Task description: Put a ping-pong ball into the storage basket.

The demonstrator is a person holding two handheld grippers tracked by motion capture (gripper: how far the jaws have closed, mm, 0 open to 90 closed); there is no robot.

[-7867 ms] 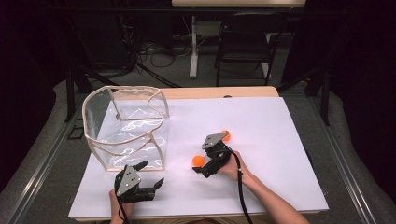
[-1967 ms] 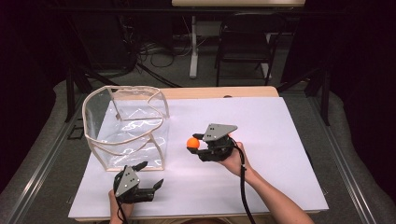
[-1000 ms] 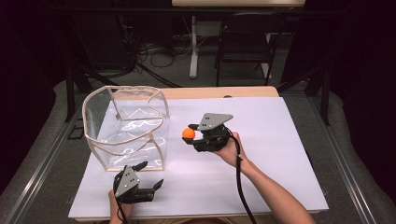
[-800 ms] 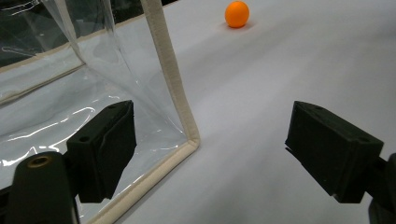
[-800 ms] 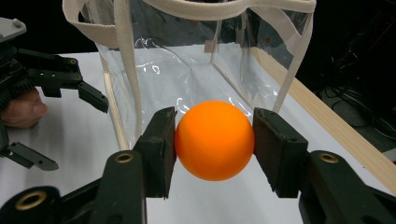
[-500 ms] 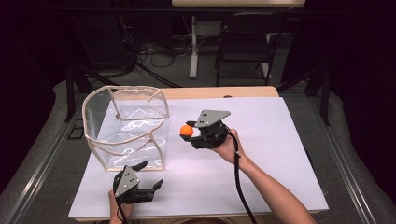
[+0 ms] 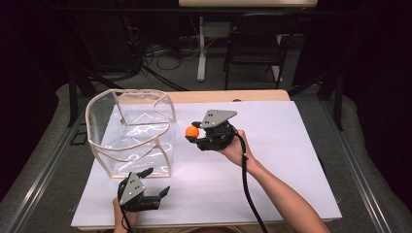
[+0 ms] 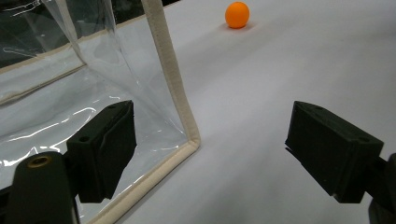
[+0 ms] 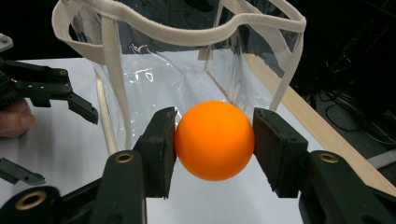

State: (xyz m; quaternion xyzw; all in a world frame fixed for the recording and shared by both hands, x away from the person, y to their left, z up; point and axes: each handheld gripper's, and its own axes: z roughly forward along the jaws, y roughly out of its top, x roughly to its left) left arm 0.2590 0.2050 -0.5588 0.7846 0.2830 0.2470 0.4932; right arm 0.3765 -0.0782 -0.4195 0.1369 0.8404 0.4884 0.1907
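Right claw (image 7: 192,135) pinching an orange ball (image 7: 192,131) above the tabletop (image 7: 291,160), just beside the clear bag's rim (image 7: 167,127), left claw (image 7: 158,187) spread by the bag's bottom corner (image 8: 191,140), second orange ball (image 8: 237,14) well apart.

The bag (image 7: 131,133) is glossy clear plastic edged with cloth tape; beside it, the orange ball (image 9: 215,139) looks smooth and matt.

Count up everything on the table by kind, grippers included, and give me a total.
Orange balls: 2, one in the right gripper, one loose on the table
Clear bag: 1
Grippers: 2, counting the left gripper
Total: 5
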